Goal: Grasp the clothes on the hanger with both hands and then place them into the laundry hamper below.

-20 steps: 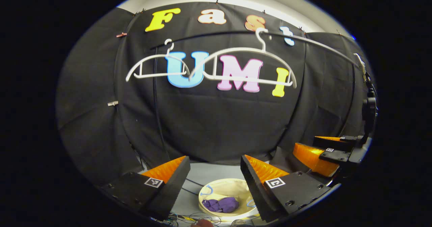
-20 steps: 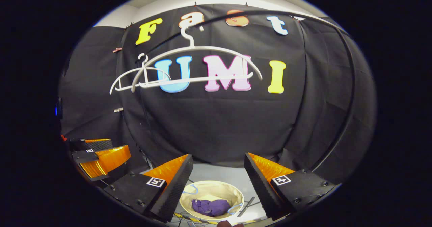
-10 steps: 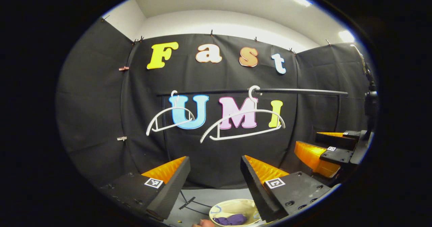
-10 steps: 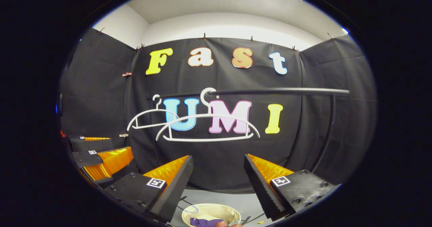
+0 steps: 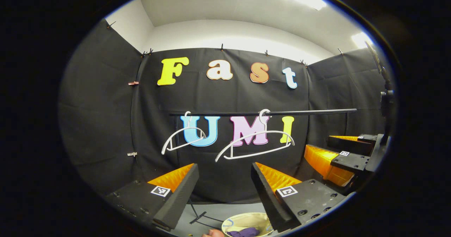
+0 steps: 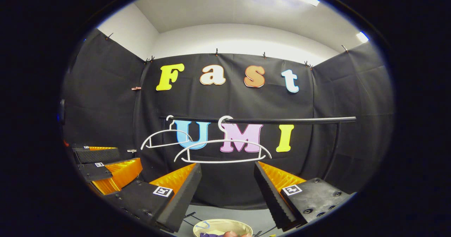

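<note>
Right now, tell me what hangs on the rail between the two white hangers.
Nothing: in the right gripper view the rail is bare between the small hanger and the large hanger, both empty.

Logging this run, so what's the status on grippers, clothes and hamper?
Left gripper open, right gripper open, both empty. Purple clothes lie in the round cream laundry hamper. Two white plastic hangers bare on the black rail. Nothing in the way.

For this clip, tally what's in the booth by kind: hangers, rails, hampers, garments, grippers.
Hangers: 2, both bare, the left white hanger and the right white hanger
Rails: 1, the black rail
Hampers: 1, the cream hamper
Garments: 1, the purple garment, in the hamper
Grippers: 2, left gripper and right gripper, both open
Total: 7
</note>
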